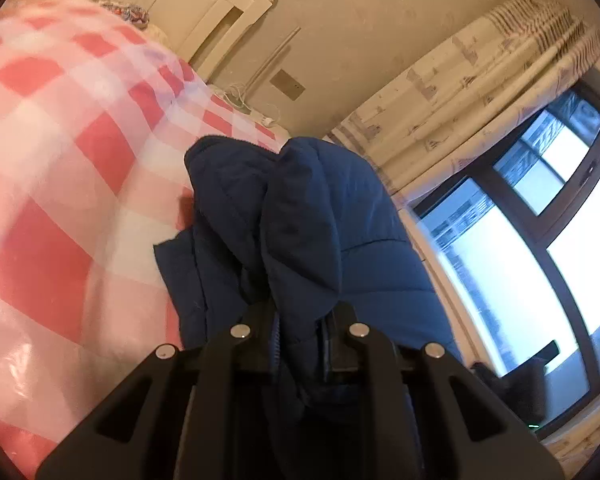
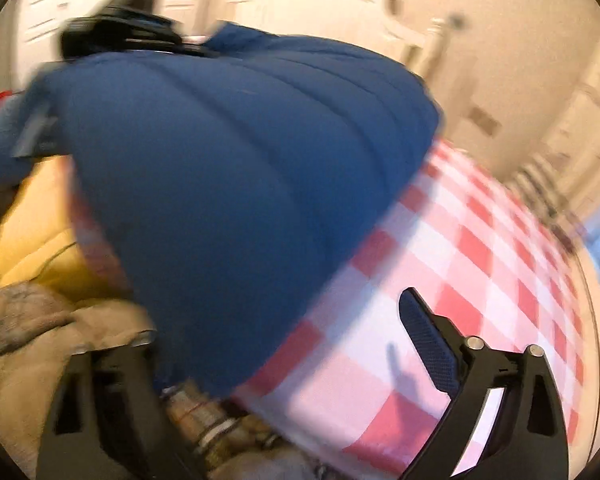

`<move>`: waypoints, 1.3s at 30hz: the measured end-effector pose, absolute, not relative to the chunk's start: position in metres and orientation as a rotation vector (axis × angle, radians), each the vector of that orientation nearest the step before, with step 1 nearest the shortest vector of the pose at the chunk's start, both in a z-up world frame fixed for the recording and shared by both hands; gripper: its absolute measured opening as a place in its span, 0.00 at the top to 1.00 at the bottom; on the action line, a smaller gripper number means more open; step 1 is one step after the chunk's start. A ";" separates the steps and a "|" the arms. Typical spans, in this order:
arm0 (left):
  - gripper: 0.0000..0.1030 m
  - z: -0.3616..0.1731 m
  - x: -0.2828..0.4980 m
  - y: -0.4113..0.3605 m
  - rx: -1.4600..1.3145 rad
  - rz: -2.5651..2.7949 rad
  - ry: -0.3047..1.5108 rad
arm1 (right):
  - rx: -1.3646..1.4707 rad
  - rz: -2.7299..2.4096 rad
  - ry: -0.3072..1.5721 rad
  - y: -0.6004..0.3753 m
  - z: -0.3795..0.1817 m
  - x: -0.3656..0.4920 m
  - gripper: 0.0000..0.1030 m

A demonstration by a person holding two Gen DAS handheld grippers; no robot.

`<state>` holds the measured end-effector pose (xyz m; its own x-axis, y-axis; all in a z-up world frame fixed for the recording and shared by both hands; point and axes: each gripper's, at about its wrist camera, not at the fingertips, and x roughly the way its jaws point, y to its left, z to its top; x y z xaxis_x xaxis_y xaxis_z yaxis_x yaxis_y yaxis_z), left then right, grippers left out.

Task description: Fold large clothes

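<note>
A dark blue quilted puffer jacket (image 1: pixel 300 220) lies bunched on a bed with a red and white checked cover (image 1: pixel 60 140). My left gripper (image 1: pixel 298 320) is shut on a fold of the jacket and holds it up off the bed. In the right wrist view the jacket (image 2: pixel 228 160) fills the middle, blurred by motion. My right gripper (image 2: pixel 284 320) is open, its jaws wide apart, low over the checked cover (image 2: pixel 440 300); its right finger (image 2: pixel 428 340) is clear, the left one is partly hidden by the jacket. The left gripper (image 2: pixel 116 32) shows at the jacket's far edge.
A white headboard (image 1: pixel 236 12) and a pillow stand at the bed's far end. A curtain (image 1: pixel 480 80) and a large window (image 1: pixel 540 240) are on the right. Yellow and tan clothes (image 2: pixel 32 260) lie heaped at the left in the right wrist view.
</note>
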<state>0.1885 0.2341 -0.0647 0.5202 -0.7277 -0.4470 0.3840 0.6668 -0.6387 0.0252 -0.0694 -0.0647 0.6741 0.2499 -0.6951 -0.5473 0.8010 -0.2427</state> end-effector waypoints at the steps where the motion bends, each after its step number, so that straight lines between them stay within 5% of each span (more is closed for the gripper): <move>1: 0.85 -0.064 0.188 0.233 -0.502 -0.701 0.764 | -0.452 0.527 0.678 -0.070 -0.057 0.017 0.13; 7: 0.83 -0.071 0.191 0.235 -0.541 -0.721 0.768 | -0.315 0.662 0.485 -0.046 -0.001 0.010 0.17; 11: 0.80 -0.070 0.192 0.236 -0.533 -0.725 0.774 | -0.377 0.667 0.539 0.008 -0.023 0.044 0.17; 13: 0.72 -0.068 0.191 0.238 -0.529 -0.708 0.778 | -0.440 0.656 0.566 0.027 -0.046 0.056 0.13; 15: 0.40 -0.060 0.186 0.251 -0.519 -0.600 0.789 | -0.585 0.597 0.544 0.048 -0.066 0.055 0.12; 20: 0.38 0.014 0.146 0.276 -0.423 -0.426 0.596 | -0.630 0.587 0.550 0.052 -0.075 0.058 0.11; 25: 0.13 0.075 0.117 0.217 -0.283 -0.480 0.465 | -0.639 0.581 0.562 0.055 -0.077 0.063 0.10; 30: 0.12 0.046 0.168 0.169 -0.226 -0.321 0.584 | -0.633 0.582 0.557 0.056 -0.076 0.058 0.10; 33: 0.12 -0.024 0.218 0.170 -0.203 -0.170 0.791 | -0.642 0.598 0.549 0.056 -0.077 0.056 0.09; 39: 0.11 -0.041 0.222 0.181 -0.226 -0.137 0.777 | -0.664 0.639 0.536 0.058 -0.076 0.048 0.08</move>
